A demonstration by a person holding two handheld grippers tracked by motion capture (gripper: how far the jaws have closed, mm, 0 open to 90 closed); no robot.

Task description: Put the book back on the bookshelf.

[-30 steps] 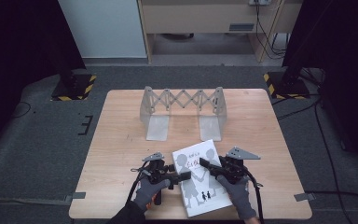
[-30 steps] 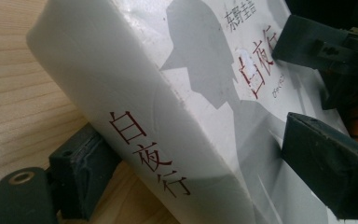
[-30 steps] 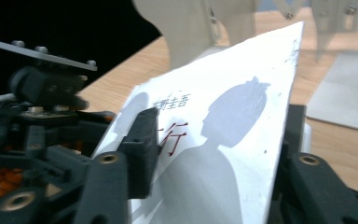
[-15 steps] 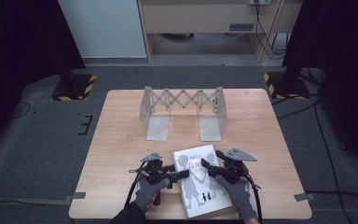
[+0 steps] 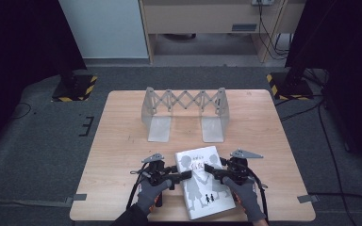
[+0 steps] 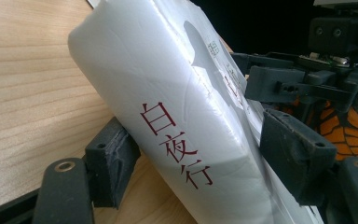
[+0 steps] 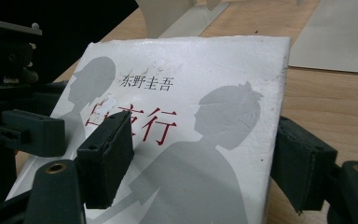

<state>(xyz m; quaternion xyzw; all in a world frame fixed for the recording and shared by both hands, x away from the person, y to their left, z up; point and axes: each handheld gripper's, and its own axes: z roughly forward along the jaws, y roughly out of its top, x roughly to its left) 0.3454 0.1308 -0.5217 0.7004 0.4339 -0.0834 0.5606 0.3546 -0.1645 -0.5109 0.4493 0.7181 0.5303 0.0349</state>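
Your left gripper [image 5: 185, 174] fingers clamp the white book's [image 5: 202, 186] spine. Your right gripper [image 5: 210, 169] fingers, just closing, straddle its cover edge over the pale wood surface [image 5: 122, 141]; grey carpet beyond.

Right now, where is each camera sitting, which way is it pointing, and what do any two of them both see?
High view: above the person's side, facing forward and down on the table; gloved hands, left gripper and right gripper at the white book.
Left gripper view: along its jaws at the book's spine; right gripper beyond.
Right gripper view: along its jaws across the cover; left gripper at the side.
All three share the book.
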